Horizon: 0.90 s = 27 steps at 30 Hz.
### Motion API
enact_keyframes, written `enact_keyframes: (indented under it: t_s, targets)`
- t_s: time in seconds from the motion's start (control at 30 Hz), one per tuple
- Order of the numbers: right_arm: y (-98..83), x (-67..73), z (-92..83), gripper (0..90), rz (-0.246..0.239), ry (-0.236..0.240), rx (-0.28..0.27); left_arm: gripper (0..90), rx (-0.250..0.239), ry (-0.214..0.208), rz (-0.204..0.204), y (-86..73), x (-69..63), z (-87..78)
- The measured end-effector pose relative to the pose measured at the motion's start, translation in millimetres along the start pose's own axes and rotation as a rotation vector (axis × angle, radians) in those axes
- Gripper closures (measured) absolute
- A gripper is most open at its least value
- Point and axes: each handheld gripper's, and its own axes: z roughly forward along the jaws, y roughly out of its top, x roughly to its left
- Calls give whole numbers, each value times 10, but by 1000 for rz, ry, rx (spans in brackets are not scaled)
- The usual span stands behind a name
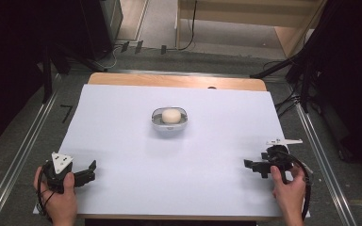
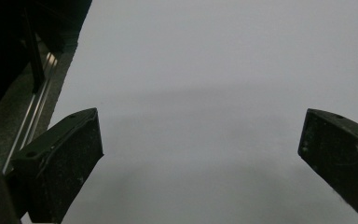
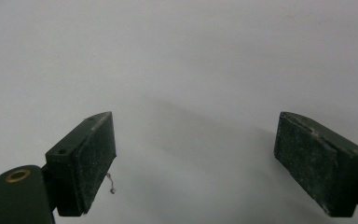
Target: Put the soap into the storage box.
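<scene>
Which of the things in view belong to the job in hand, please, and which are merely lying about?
Job:
- bowl at the table's middle
- pale round lump in it
- left gripper, open, near left corner
- right gripper, open, near right corner

Lying about:
- white sheet over the table
- cables on the floor

**Dim room, bright tabletop**

Standing here, the table (image 1: 122, 141) is about the only lit spot, covered by a white sheet with a strip of bare wood (image 1: 176, 81) left showing at the far edge. Grey carpet (image 1: 169, 56) runs around it, with metal rails (image 1: 21, 150) along both sides. Black curtains (image 1: 9, 61) darken the left and right. Behind sits pale wooden furniture (image 1: 245, 19), with cables (image 1: 188, 28) trailing down.
</scene>
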Motion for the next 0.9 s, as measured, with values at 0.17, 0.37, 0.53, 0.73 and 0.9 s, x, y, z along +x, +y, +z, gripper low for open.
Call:
enact_keyframes:
  t_s: [0.17, 0.37, 0.53, 0.73, 0.9]
  targets:
    - [-111, -66, -85, 133, -20, -7, -31, 1, -1, -1, 1, 0, 0, -1]
    - [-233, -144, -140, 133, -14, -23, -38, 1, -1, -2, 0, 0, 1, 1]
    - [-330, -205, -219, 134, -19, -13, -57, 1, -3, -4, -3, -1, 5, -1]
    - [-518, -232, -328, 134, -57, -17, -77, 1, -6, -9, -8, -2, 10, -2]
    - [-625, -264, -380, 132, -79, 16, -106, 1, -6, -9, -8, -2, 10, -2]
